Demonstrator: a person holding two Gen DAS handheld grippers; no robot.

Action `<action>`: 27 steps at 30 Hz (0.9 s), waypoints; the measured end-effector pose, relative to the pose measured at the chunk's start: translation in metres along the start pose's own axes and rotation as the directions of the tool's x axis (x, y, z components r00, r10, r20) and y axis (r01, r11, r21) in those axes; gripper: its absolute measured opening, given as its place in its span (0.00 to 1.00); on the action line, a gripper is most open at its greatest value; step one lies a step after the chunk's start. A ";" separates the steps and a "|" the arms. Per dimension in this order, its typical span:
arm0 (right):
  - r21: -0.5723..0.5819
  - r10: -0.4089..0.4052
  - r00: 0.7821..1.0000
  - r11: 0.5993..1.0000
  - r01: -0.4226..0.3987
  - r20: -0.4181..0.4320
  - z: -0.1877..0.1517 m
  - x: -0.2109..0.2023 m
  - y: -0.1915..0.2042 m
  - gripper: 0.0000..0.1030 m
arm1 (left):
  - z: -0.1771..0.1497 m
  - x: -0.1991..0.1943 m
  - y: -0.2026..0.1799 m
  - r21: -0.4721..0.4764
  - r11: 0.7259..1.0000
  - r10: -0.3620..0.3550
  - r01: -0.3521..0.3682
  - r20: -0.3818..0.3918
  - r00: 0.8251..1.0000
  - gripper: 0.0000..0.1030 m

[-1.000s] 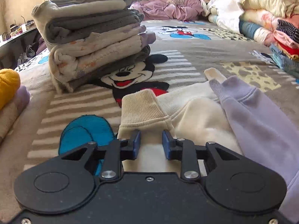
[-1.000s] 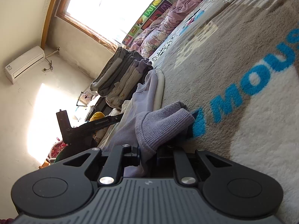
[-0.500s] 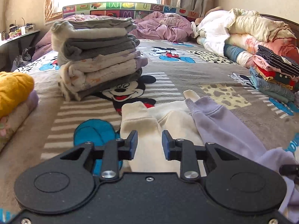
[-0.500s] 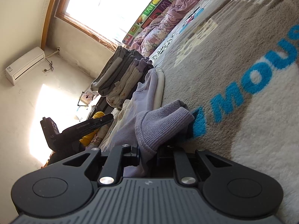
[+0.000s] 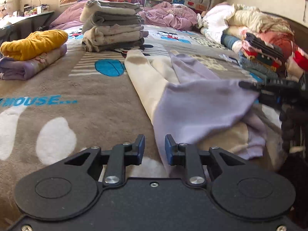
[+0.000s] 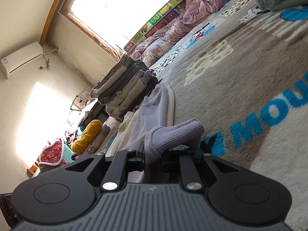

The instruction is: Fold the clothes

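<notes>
The right gripper (image 6: 153, 156) is closed on the ribbed cuff (image 6: 173, 134) of the lilac-and-cream sweatshirt (image 5: 192, 104), the knit bunched between its fingers and lifted just off the blanket (image 5: 86, 104). The left gripper (image 5: 152, 147) is empty, its blue-padded jaws parted, hovering low over the near edge of the same garment, with the lilac cloth touching or just beside its right pad.

The sweatshirt lies stretched on the blanket with its long axis running from near to far, toward the stack of folded clothes (image 5: 113, 27) at the far end, cream half to the left, lilac half to the right. A lilac flap is pulled up and rightward toward the right gripper, seen at the right edge of the left wrist view. So the garment sits ahead and slightly right of the left gripper, which looks the nearer one to the near hem; the right one holds the sleeve end out to the side. A fold of the sleeve leftward across the body seems the likely next move
</notes>
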State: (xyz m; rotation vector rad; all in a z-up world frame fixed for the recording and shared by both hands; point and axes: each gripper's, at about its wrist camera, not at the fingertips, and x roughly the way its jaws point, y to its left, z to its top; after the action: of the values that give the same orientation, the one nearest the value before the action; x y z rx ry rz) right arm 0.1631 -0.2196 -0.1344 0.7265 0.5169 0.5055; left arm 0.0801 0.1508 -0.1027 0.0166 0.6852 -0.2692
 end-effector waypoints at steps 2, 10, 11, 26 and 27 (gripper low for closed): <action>-0.026 -0.006 1.000 1.000 0.006 0.005 0.009 0.001 0.008 0.15 | -0.007 0.006 -0.013 0.054 0.998 0.022 -0.020 -0.036 0.999 0.20; -0.128 -0.092 0.993 0.988 0.082 -0.070 0.036 0.027 0.013 0.15 | 0.003 -0.017 0.008 -0.015 0.999 -0.042 0.043 0.071 0.997 0.20; -0.138 -0.106 0.991 0.986 0.095 -0.078 0.035 0.028 0.012 0.15 | 0.006 -0.019 0.015 -0.042 0.997 -0.059 0.064 0.118 0.991 0.20; -0.044 -0.140 0.990 0.989 0.139 -0.027 0.033 0.016 0.002 0.27 | 0.019 0.018 -0.012 0.155 0.974 -0.181 0.167 0.086 0.980 0.20; -0.056 -0.144 0.989 0.988 0.142 -0.026 0.034 0.016 0.004 0.24 | 0.015 0.019 -0.013 0.169 0.968 -0.196 0.185 0.055 0.979 0.20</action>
State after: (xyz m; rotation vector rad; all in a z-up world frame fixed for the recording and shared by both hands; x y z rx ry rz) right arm 0.1949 -0.2236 -0.1140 0.6256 0.5763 0.3954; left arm 0.1008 0.1315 -0.1019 0.0974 0.5927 -0.5083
